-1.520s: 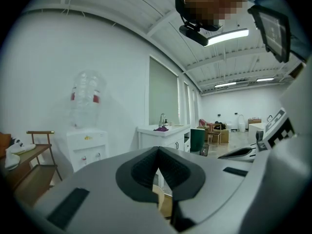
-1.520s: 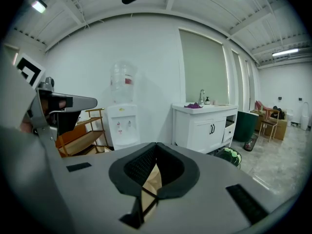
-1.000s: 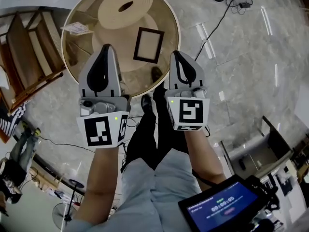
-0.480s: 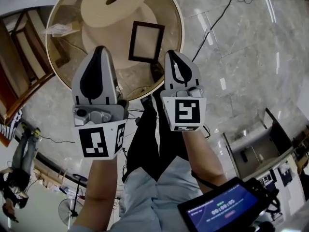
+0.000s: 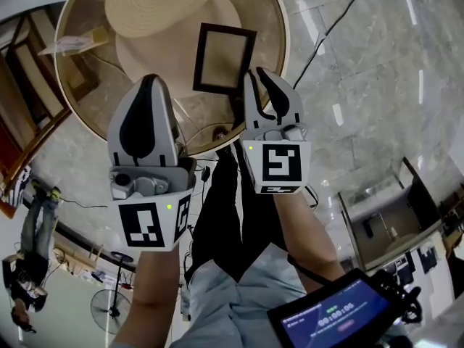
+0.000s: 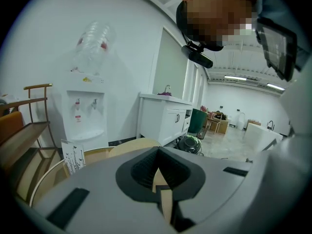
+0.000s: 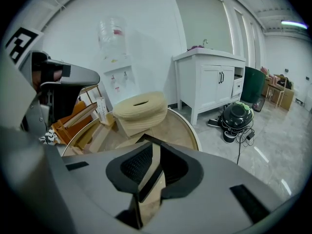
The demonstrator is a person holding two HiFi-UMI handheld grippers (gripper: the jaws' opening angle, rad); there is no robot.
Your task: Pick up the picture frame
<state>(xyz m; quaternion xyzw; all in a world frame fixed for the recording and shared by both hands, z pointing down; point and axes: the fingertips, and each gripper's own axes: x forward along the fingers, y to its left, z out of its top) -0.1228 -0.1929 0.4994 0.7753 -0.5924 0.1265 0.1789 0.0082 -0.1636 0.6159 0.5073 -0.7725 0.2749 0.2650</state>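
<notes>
A dark picture frame (image 5: 223, 56) lies flat on the round glass table (image 5: 279, 20), beside a beige block. My right gripper (image 5: 255, 72) points down at the frame's near right corner. Its jaws have just been opening. In the right gripper view (image 7: 152, 147) a gap shows between them, with the frame's dark edge (image 7: 144, 138) just beyond the tips and nothing pinched. My left gripper (image 5: 148, 78) hovers over the table's near edge, left of the frame. Its tips meet in the left gripper view (image 6: 157, 156), and it holds nothing.
A beige ring-shaped piece (image 5: 163, 2) sits on the block at the table's far side, near a small card stand (image 5: 65, 43). A wooden chair (image 5: 22, 100) stands left of the table. A white cabinet (image 7: 209, 82) and cables on the floor lie to the right.
Both grippers have come down toward the table, which now looks larger. The right gripper's tip has reached the frame's near right corner.
</notes>
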